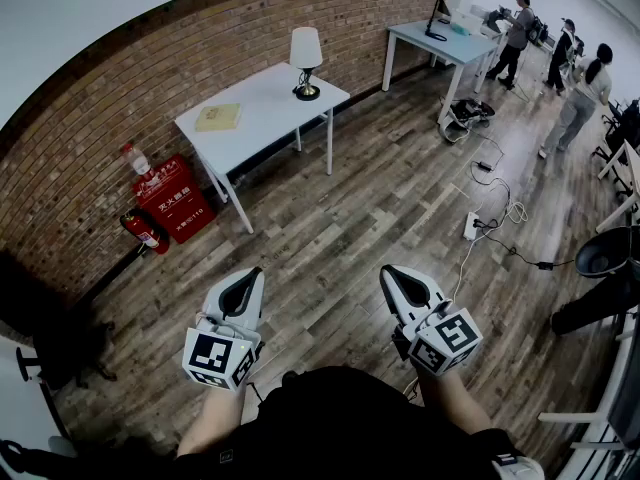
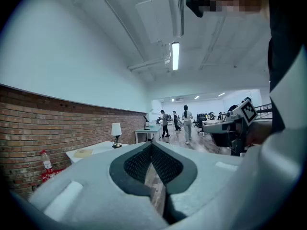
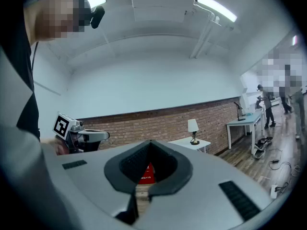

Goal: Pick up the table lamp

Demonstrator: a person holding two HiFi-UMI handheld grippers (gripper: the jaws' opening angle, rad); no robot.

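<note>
Table lamp (image 1: 305,63) with a white shade stands upright on a white table (image 1: 262,118), near the tabletop's corner at the end by the brick wall; a flat yellowish book (image 1: 218,117) lies toward the opposite end. Both tools are over the wooden floor, well apart from the table. The left gripper (image 1: 256,274) has its jaws closed together with nothing between them, and the right gripper (image 1: 388,271) is the same: jaws fully closed, empty. Beside the table, against the wall, sit a red box (image 1: 175,200) and a fire extinguisher (image 1: 143,230).
</note>
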